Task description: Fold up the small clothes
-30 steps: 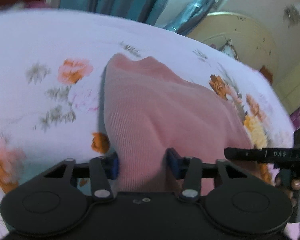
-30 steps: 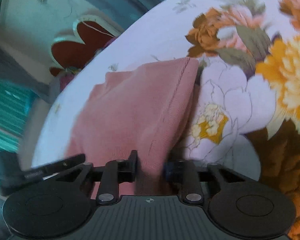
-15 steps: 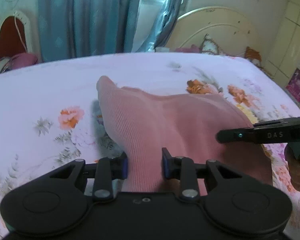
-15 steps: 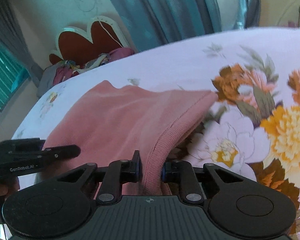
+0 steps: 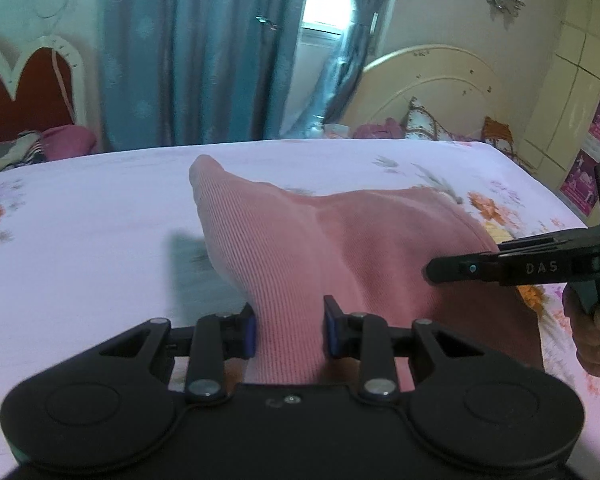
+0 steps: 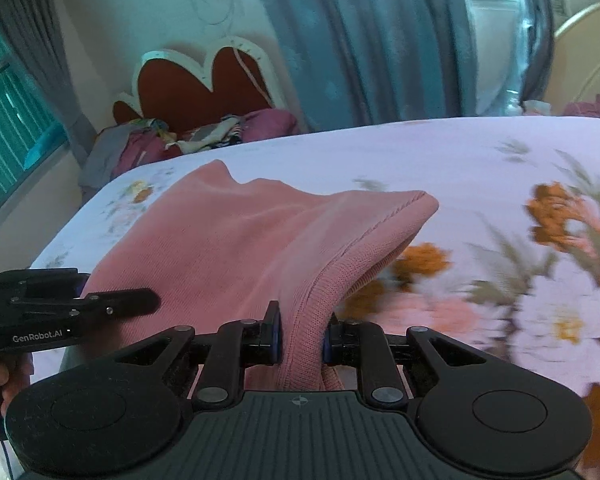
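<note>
Left gripper (image 5: 289,330) and right gripper (image 6: 301,334), each closed on a near edge of the pink knit garment (image 5: 340,248) lifted off the floral bedsheet (image 5: 80,240); uneven pull may slip the bunched knit from either narrow pinch.

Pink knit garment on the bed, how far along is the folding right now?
Done: the pink knit garment is gripped at both near corners. In hand: the left gripper and right gripper each pinch an edge and hold it raised, so the cloth slopes down to the floral bedsheet. Left: no finished fold shows yet; the lifted edge has yet to be laid over and flattened.
</note>
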Tool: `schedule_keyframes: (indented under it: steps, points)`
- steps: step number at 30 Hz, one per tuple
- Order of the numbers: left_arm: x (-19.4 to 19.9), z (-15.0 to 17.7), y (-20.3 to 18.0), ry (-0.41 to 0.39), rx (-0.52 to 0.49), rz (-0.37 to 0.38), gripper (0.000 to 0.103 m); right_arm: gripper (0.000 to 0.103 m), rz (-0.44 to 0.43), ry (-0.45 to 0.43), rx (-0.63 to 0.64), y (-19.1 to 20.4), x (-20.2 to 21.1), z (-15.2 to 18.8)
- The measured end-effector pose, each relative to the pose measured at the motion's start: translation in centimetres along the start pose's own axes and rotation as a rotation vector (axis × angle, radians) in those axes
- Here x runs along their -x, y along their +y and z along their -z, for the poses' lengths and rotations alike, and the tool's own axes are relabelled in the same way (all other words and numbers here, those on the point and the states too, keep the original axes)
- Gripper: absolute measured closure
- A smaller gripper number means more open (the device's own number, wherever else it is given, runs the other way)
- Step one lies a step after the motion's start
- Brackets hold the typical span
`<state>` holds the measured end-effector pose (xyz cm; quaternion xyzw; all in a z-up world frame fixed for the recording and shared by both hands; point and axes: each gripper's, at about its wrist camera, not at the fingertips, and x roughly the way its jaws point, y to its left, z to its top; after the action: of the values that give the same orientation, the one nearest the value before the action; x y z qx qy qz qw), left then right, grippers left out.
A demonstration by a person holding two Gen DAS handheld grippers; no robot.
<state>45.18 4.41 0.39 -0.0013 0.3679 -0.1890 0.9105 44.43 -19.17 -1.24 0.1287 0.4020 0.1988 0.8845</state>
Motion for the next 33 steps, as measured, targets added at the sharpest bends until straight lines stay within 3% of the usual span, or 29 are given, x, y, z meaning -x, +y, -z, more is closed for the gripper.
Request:
schedule_keyframes:
  steps: [7,9,10,11,12,14,16,19,24,28,30,31,33]
  points:
    - [1.7,2.9,9.3,0.019,0.084,-0.001,0.073,0.085,-0.047,0.040,-0.001,6.5,-7.2,0.6]
    - [0.4,4.6,12.1,0.060,0.113,-0.022,0.064,0.084,-0.024,0.094,-0.031,6.5,-10.6,1.6]
    - [-0.7,5.8,13.8,0.108,0.156,-0.048,0.052,0.084,0.041,0.143,-0.042,6.0,-13.2,2.8]
    - [-1.3,6.8,15.1,0.128,0.210,-0.049,0.041,0.079,0.044,0.158,-0.105,5.0,-14.7,3.9]
    - [-1.0,7.8,16.7,0.093,0.301,-0.010,0.040,0.078,0.024,0.119,-0.165,4.3,-14.6,4.2]
    - [-0.5,8.5,17.8,0.077,0.356,0.035,0.040,0.077,0.043,0.128,-0.159,4.5,-14.7,4.1]
    - [-0.5,8.3,17.7,0.069,0.337,0.050,0.040,0.077,0.060,0.132,-0.108,4.9,-15.1,4.0]
    - [0.4,7.5,17.6,0.035,0.333,0.050,0.042,0.076,0.070,0.144,-0.139,4.7,-15.4,3.5]
    - [2.5,5.2,18.6,-0.097,0.260,0.064,0.051,0.076,0.252,-0.010,-0.079,6.1,-12.6,1.1]
    - [-1.5,2.9,17.3,-0.040,0.174,0.103,0.062,0.078,0.205,0.022,0.002,7.2,-16.2,-1.1]
    - [-4.6,2.9,17.2,0.029,0.170,0.103,0.062,0.096,0.202,0.079,0.043,7.6,-18.8,-1.2]
    - [-5.4,3.1,17.1,0.041,0.156,0.093,0.060,0.096,0.245,0.138,0.074,7.4,-20.9,-0.9]
    - [-6.0,2.9,16.9,0.049,0.153,0.082,0.060,0.101,0.282,0.130,0.118,7.1,-22.2,-0.7]
